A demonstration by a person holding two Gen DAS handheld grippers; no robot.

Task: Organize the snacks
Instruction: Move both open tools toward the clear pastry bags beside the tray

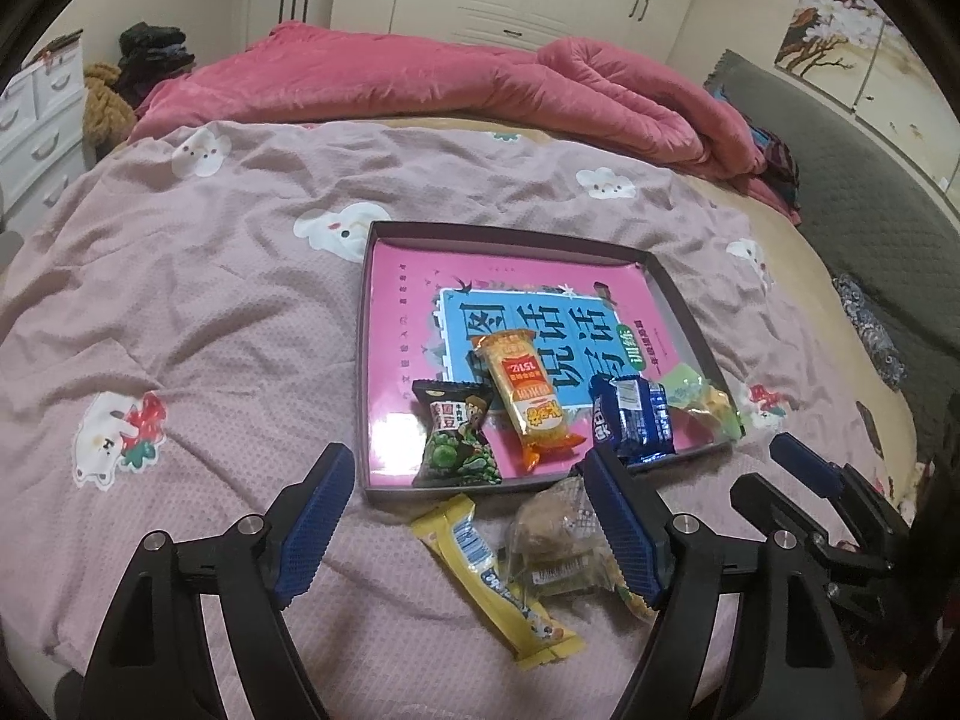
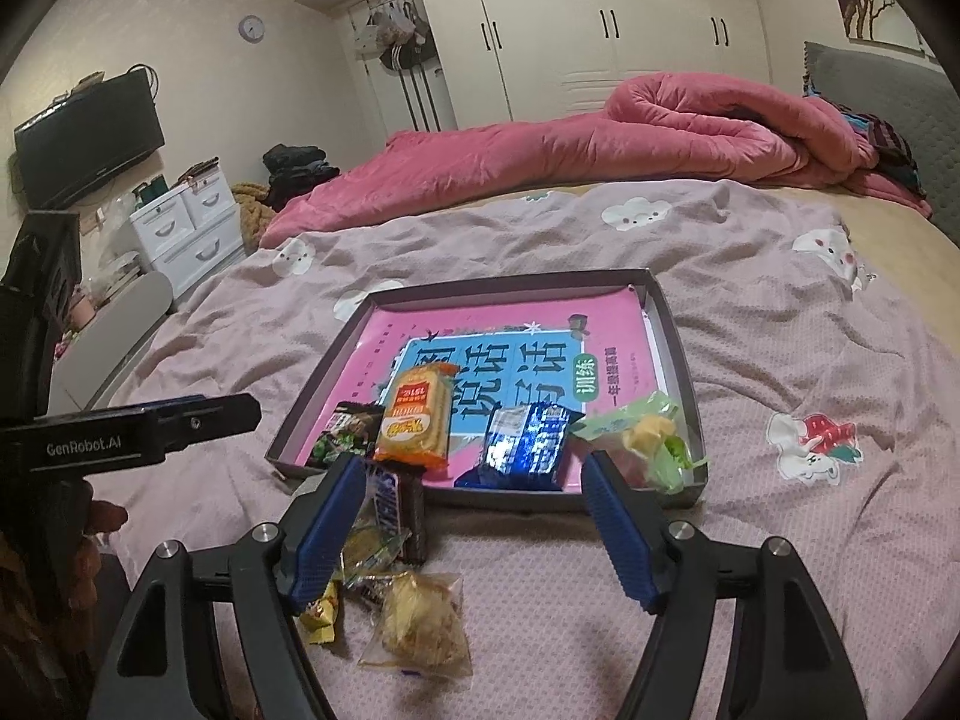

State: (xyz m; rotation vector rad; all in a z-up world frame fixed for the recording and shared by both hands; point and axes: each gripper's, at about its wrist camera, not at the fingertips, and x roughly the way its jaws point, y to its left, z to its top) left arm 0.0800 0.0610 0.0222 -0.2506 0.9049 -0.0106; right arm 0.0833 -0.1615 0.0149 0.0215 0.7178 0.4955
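Pink-mauve bedspread (image 1: 240,312) with white cartoon prints covered the bed; a rumpled pink quilt (image 1: 432,78) lay along its far edge, cream wardrobes (image 2: 600,30) behind. White drawers (image 2: 192,222) stood at far left of the room.

Shallow grey box (image 1: 678,300) sat on the spread, a pink-and-blue book (image 1: 540,324) flat inside it. In the box, left to right: dark green packet (image 1: 459,438), orange packet (image 1: 528,396), blue packet (image 1: 633,420), pale green-yellow packet (image 1: 702,396). All four lay at the near end of the box.

Loose on the spread just in front of the box: yellow packet (image 1: 492,564) and a clear-wrapped pastry (image 1: 558,534).

Left gripper (image 1: 474,522): jaws stood wide apart, nothing pressed between them; the yellow packet and pastry lay beneath the gap, the right pad overlapping the pastry, contact not determinable.

Right gripper (image 2: 474,528): jaws wide apart, holding nothing; its left pad overlapped the loose pile.

Right wrist view alone showed a dark chocolate bar (image 2: 399,504) in the loose pile, a wall television (image 2: 90,132), a round clock (image 2: 251,28) and the left gripper's black body at left edge. Left wrist view alone showed the grey headboard (image 1: 852,180) with a floral painting (image 1: 840,30) above it.
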